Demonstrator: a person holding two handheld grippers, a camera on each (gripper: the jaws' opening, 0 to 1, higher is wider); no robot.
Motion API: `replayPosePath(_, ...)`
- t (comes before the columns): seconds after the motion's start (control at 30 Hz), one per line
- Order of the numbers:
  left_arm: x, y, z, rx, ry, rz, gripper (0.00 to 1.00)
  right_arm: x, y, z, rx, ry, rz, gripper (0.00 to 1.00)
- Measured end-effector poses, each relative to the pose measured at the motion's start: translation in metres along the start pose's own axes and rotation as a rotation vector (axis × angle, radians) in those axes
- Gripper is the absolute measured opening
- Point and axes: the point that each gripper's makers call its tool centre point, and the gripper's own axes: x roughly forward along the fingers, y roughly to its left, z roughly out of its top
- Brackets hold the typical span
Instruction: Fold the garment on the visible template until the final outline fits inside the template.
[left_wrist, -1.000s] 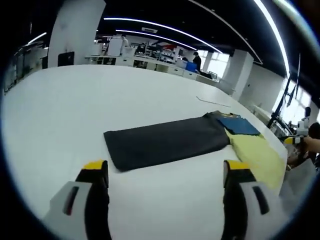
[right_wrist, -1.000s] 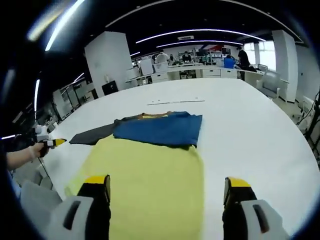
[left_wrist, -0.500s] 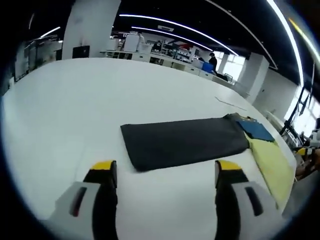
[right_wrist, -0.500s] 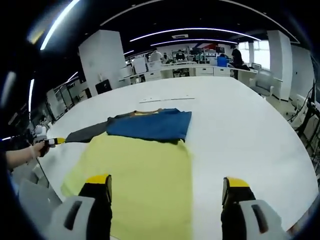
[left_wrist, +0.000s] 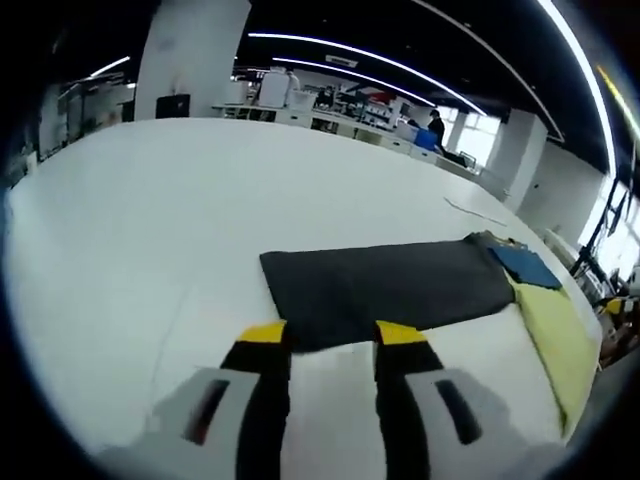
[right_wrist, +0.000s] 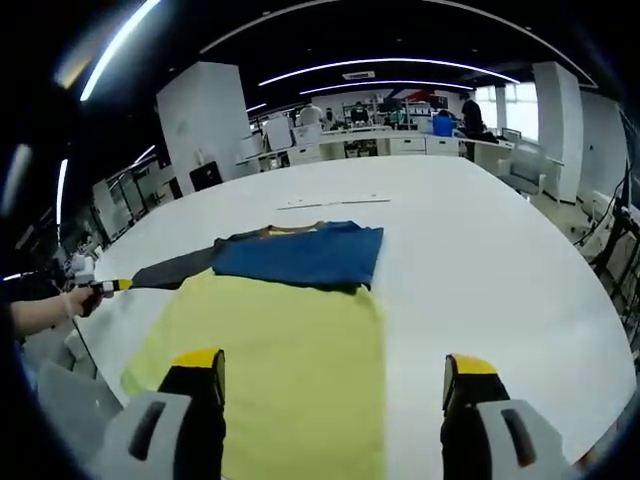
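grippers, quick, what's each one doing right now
Left hand-held gripper: jaws narrowed but not shut, at the near edge of the dark garment, holding nothing.
Right hand-held gripper: open, empty, over the yellow garment.

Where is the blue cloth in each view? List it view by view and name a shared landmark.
Left gripper view: blue cloth far right, between the dark grey cloth and the yellow cloth.
Right gripper view: blue cloth at centre, just beyond the yellow cloth.
Shared landmark: the yellow cloth bordering it.

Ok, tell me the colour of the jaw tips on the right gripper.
Yellow tips on the right gripper, over black jaws; clearest in the right gripper view.
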Motion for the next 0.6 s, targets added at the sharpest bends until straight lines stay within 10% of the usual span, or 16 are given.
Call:
replayPosePath(0.13,-0.001,0.005,0.000,-0.035,0.013,0.003,0.00,-0.002,0.000,0.002,-0.004,0.000,0.000,0.90)
replayPosePath(0.6,-0.010,0.001,0.026,-0.019,-0.051,-0.021,0.00,-0.011,0.004,0.005,-0.013,-0.017,0.027,0.90)
